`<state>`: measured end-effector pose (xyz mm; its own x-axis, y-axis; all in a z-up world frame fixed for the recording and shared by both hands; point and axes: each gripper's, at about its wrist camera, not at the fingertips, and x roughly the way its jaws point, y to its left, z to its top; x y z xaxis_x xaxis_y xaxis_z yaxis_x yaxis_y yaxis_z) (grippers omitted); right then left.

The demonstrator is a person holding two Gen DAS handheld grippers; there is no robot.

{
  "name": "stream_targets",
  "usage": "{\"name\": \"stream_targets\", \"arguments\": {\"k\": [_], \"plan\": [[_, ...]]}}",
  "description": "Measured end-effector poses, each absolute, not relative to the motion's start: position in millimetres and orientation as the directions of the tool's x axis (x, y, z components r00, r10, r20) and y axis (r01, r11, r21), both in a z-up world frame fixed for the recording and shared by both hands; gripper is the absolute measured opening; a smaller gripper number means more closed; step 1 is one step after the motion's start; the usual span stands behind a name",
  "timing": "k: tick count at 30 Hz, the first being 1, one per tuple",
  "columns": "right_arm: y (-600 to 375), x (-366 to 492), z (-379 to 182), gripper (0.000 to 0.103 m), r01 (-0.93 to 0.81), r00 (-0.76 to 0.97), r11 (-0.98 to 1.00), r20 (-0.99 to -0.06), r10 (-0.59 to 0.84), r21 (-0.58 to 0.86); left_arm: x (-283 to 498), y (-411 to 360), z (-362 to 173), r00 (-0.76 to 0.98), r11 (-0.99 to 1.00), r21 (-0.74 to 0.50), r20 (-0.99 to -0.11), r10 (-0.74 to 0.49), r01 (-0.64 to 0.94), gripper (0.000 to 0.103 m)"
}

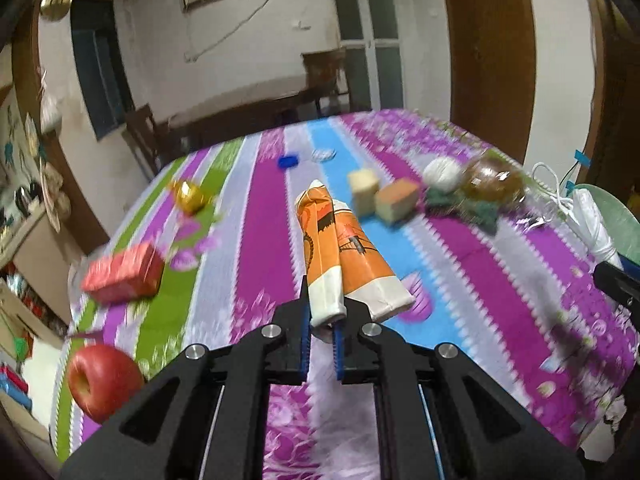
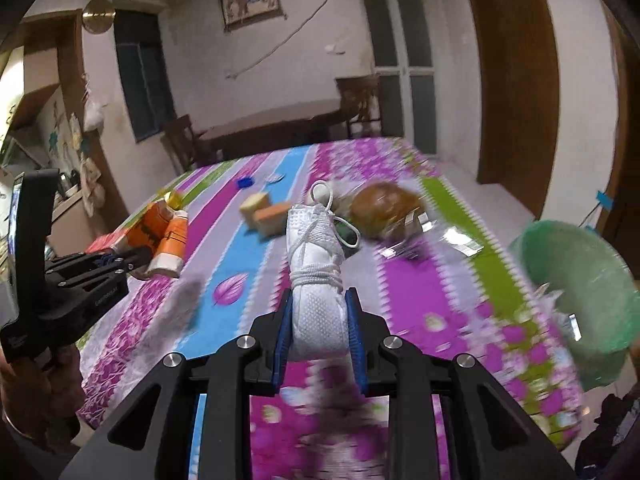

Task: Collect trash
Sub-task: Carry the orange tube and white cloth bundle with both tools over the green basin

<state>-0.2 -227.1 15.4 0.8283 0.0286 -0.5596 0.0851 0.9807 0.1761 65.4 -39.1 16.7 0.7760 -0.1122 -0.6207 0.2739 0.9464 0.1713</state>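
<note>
My left gripper (image 1: 323, 320) is shut on the lower edge of a flattened orange-and-white paper cup (image 1: 340, 248), which it holds above the striped tablecloth (image 1: 500, 280). From the right wrist view the same cup (image 2: 166, 240) hangs at the left in the left gripper (image 2: 120, 260). My right gripper (image 2: 320, 328) is shut on a white rolled fabric bundle (image 2: 316, 272) tied with a white cord, lifted over the table. A green plastic basin (image 2: 576, 292) sits at the right table edge, tilted toward me; the basin (image 1: 612, 216) also peeks in at the right of the left wrist view.
On the cloth lie a red apple (image 1: 102, 382), a red box (image 1: 122, 278), a gold wrapper (image 1: 188, 196), a blue cap (image 1: 288, 161), two sponge-like blocks (image 1: 382, 198), a white ball (image 1: 442, 174) and a bagged brown item (image 1: 494, 182). A hand (image 2: 44, 392) holds the left gripper's handle.
</note>
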Motion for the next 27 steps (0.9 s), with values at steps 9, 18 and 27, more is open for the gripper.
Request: {"name": "stream_targets", "arguments": {"k": [9,18,27], "plan": [[-300.6,-21.6,42.6,0.027,0.206,0.844,0.964,-0.529,-0.09,0.166,59.1,-118.7,44.5,0.81,0.893,0.235,-0.55,-0.203,0.384,0.007],[-385.8,-45.7,55.8,0.027,0.356,0.809,0.921,-0.546,-0.219,0.159,50.7,-201.6,58.2,0.803,0.824,0.281,-0.51,-0.307,0.493,0.007],[-459.1,-75.1,66.3,0.027,0.47,0.745,0.874,-0.585,-0.321,0.119,38.0,-286.3,61.2,0.739,0.729,0.271,-0.499,-0.452,0.628,0.007]]}}
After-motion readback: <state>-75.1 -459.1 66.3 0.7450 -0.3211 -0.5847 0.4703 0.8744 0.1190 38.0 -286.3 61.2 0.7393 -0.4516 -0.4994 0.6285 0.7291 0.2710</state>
